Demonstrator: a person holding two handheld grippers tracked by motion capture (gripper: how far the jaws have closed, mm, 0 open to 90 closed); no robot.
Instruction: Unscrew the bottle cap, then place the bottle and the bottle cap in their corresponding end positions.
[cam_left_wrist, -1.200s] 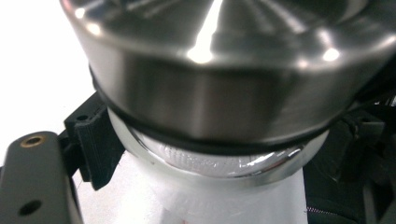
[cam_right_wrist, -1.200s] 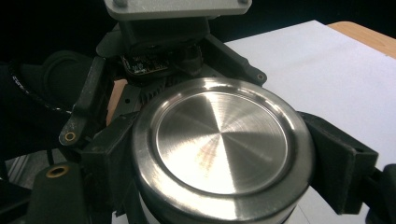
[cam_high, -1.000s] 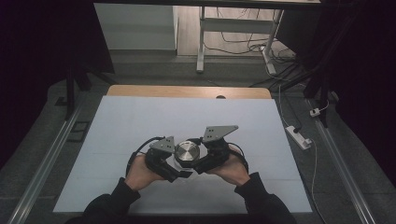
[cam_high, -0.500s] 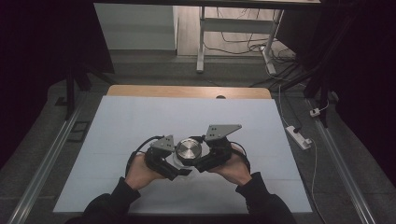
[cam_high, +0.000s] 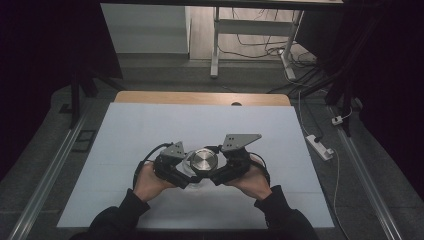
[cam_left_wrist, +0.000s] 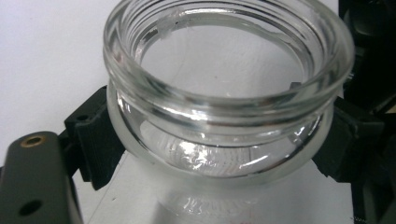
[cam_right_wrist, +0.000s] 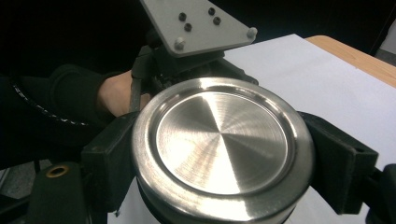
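Glass jar (cam_left_wrist: 224, 121) round, clear, threaded, lid (cam_right_wrist: 219, 149) brushed metal

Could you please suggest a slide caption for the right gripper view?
Right gripper shut on a brushed metal lid above the white table, the other gripper's grey plate behind.

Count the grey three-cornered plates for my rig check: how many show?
2: one grey three-cornered plate tops the left gripper, left of the round steel lid; the other tops the right gripper.

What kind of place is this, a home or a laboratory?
Probably a laboratory or recording room: a white-covered table, dark curtains at the sides, and loose cables and a power strip on the floor.
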